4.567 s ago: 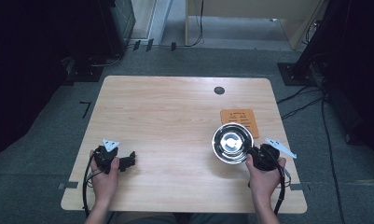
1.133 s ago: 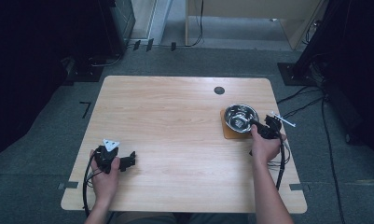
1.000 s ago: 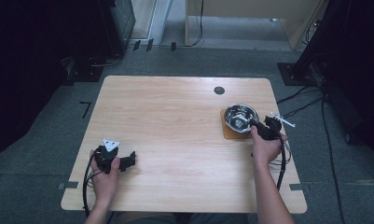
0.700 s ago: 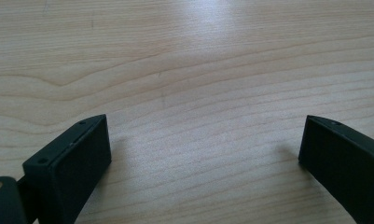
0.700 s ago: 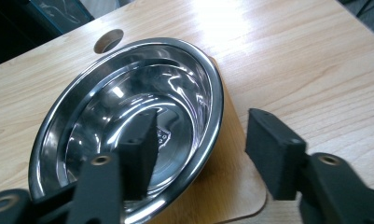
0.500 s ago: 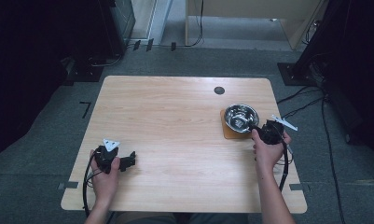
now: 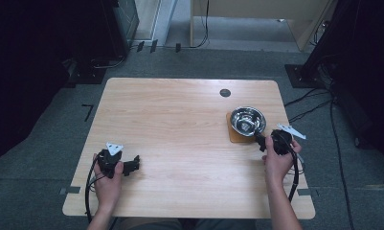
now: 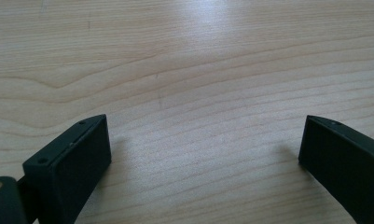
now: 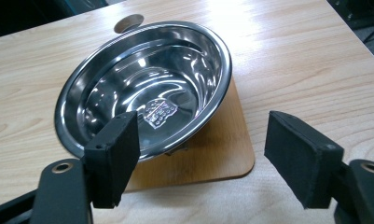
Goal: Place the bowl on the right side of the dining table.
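Observation:
A shiny steel bowl [image 7: 247, 120] stands on a thin brown wooden mat [image 7: 235, 137] at the right of the table, overhanging the mat's edges. My right gripper [image 7: 262, 141] is just in front of the bowl, open and holding nothing. In the right gripper view the bowl [image 9: 142, 84] and mat [image 9: 212, 149] lie close ahead, and the right gripper [image 9: 205, 140] has one jaw near the bowl's rim, with no grip on it. My left gripper [image 7: 133, 165] rests low at the front left, open over bare wood [image 8: 203, 70].
The wooden table [image 7: 180, 124] has a small dark round hole [image 7: 225, 92] behind the bowl, seen also in the right gripper view as a hole [image 9: 128, 21]. Cables lie on the grey floor [image 7: 323, 96] to the right. Dark equipment stands around.
The right gripper carried the bowl from the front right onto the mat, let go, and has drawn back a little toward the person. The left gripper has not moved.

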{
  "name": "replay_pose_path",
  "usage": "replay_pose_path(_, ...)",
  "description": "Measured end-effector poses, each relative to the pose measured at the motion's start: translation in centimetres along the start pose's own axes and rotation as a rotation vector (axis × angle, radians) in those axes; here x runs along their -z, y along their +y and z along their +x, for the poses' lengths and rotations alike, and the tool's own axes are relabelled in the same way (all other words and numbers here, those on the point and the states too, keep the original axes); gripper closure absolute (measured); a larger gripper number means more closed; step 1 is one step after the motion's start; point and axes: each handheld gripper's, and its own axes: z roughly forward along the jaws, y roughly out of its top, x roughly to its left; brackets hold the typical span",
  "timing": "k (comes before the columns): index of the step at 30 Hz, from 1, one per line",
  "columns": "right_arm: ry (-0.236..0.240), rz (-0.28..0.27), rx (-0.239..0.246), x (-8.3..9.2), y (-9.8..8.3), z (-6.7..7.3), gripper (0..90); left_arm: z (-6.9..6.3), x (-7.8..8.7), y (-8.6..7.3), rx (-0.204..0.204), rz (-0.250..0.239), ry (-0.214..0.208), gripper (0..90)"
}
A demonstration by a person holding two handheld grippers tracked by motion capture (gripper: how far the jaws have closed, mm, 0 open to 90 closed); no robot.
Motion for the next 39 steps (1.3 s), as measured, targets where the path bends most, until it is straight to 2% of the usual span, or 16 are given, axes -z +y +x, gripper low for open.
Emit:
replay_pose_path(3, 0.007, 0.002, 0.006, 0.4, -0.2, 0.2, 26.4, 0.0, 0.0, 0.0, 0.000, 0.000, 0.000, 2.0)
replay_pose_path(8, 0.027, 0.011, 0.041, 1.2, -0.7, 0.6, 25.5, 0.0, 0.0, 0.0, 0.000, 0.000, 0.000, 2.0)
replay_pose_path(26, 0.062, -0.011, 0.060, 3.1, -1.6, 1.3, 23.8, -0.1, 0.0, 0.0, -0.002, 0.000, -0.001, 2.0)
replay_pose_path(39, 0.070, -0.003, 0.086, 3.8, -3.0, 1.0, 23.1, -0.1, 0.0, 0.0, -0.002, 0.000, -0.001, 2.0)
